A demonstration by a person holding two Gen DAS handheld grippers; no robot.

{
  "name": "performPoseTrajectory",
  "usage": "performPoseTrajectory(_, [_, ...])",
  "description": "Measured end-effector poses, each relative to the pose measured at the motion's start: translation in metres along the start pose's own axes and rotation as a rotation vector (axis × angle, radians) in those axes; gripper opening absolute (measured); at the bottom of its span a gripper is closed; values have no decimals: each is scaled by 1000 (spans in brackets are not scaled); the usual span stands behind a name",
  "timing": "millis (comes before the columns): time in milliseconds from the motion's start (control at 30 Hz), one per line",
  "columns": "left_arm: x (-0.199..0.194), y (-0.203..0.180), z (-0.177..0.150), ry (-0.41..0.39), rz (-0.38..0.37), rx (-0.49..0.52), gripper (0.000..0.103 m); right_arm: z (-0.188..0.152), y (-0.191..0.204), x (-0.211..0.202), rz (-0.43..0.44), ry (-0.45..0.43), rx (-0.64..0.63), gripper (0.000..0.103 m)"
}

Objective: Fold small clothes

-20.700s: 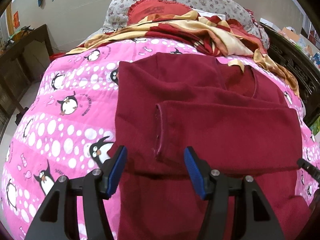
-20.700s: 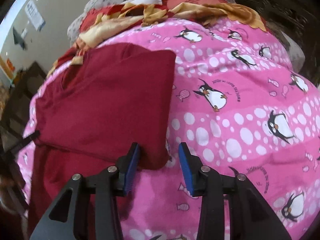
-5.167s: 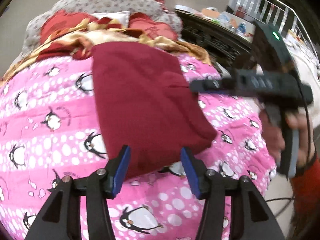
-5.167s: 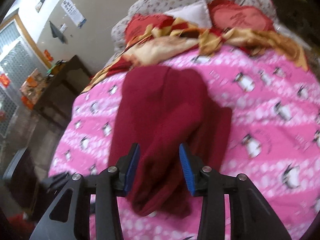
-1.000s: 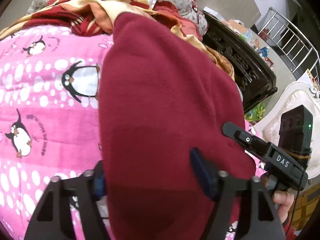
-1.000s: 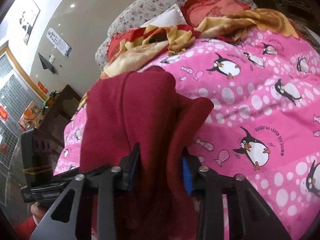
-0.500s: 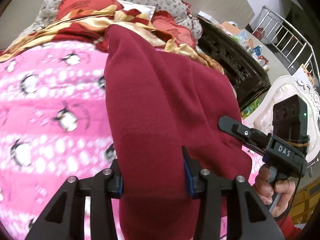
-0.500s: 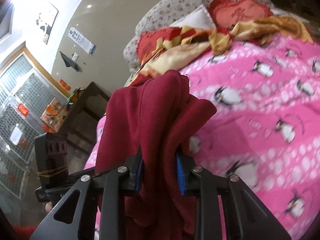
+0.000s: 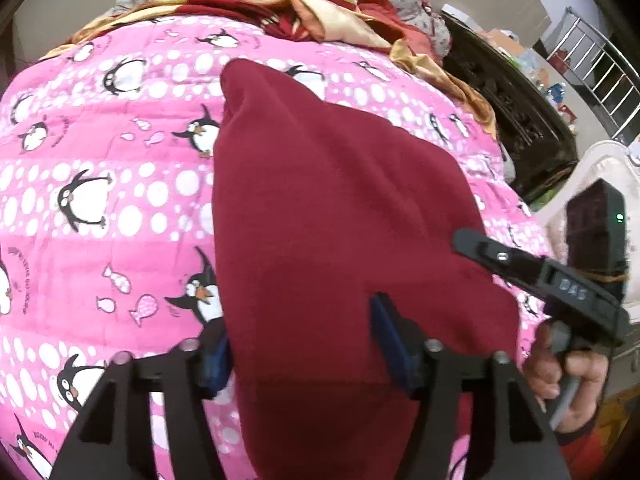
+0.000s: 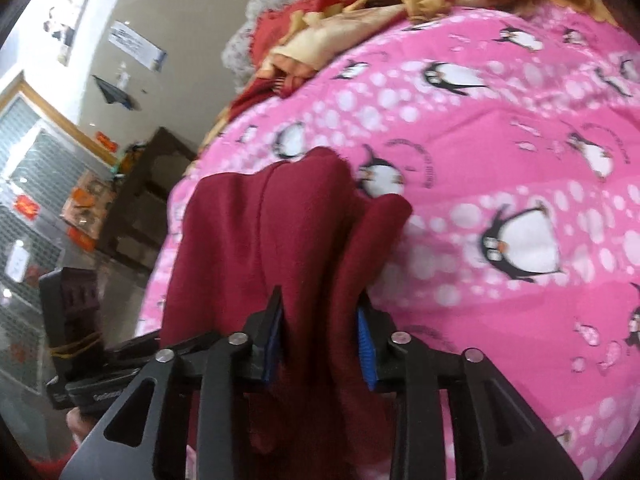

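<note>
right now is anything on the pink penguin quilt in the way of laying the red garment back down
Nothing visible: the quilt under the red garment is bare. The crumpled blanket sits farther up, beyond it.

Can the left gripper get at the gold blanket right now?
Probably not. The left gripper is shut on the sweater, which the right gripper also clamps, and the blanket lies at the far end of the quilt.

A pink penguin-print quilt covers the bed; a red-and-gold crumpled blanket lies at twelve o'clock, a dark carved wooden cabinet at two.
</note>
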State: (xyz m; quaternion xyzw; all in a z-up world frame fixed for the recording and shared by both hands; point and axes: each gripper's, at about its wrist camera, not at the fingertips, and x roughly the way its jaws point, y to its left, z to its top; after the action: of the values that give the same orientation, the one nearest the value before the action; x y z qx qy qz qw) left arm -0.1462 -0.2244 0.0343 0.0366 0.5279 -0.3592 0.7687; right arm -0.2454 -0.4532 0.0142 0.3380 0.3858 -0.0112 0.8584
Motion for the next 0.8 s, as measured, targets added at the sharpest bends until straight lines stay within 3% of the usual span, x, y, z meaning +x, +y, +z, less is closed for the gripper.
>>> performPoseTrajectory(167, [-13,8,-6,-45,49,-10,74,-2,19,-30,-66,-55,-94,43])
performPoseTrajectory(300, [-21,7,-7,-78,91,-21,75,-8,53,-55,-35,-87,-217,42])
performPoseTrajectory(500, [-37,5,-14,-126,128,-16,75,-34,86,-41,-45,-17,-321,41])
performPoseTrajectory(733, [-48,6,-23,-147,159,-18,76,-59,66,-28,-265,47,-389,34])
performPoseTrajectory(800, [-49,5,-26,-156,163,-18,76,-63,54,-24,-271,65,-360,34])
